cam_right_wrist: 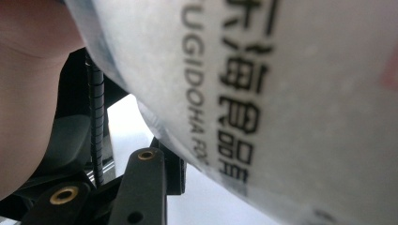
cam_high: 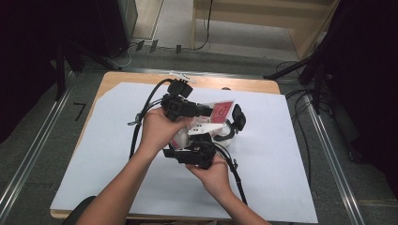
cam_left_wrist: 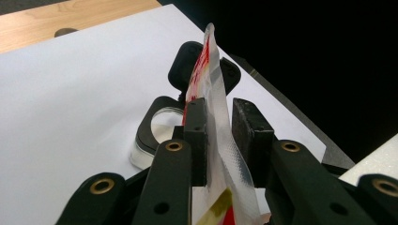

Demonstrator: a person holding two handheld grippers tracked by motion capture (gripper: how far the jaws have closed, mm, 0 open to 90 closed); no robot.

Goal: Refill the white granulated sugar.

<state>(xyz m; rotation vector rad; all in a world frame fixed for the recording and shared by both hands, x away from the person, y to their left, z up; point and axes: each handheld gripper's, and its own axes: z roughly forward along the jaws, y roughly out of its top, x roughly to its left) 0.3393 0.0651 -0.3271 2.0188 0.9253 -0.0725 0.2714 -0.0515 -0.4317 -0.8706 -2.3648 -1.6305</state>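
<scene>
Holding the pouch [cam_left_wrist: 219, 122] edge-on, my left gripper [cam_left_wrist: 219, 140] pinched its upper seal above the white sheet [cam_high: 281, 154]; my right gripper [cam_high: 199, 154] clamped its lower body, long axis running between them.

Bright, even overhead light on the white sheet [cam_high: 263, 154]; dark, murky corners in the high view. Soft, faint shadows under the hands. Slightly soft overall. Sharp near jaws, blurred far background in the left gripper view. Printed pouch [cam_right_wrist: 281, 93] close, out of focus.
</scene>
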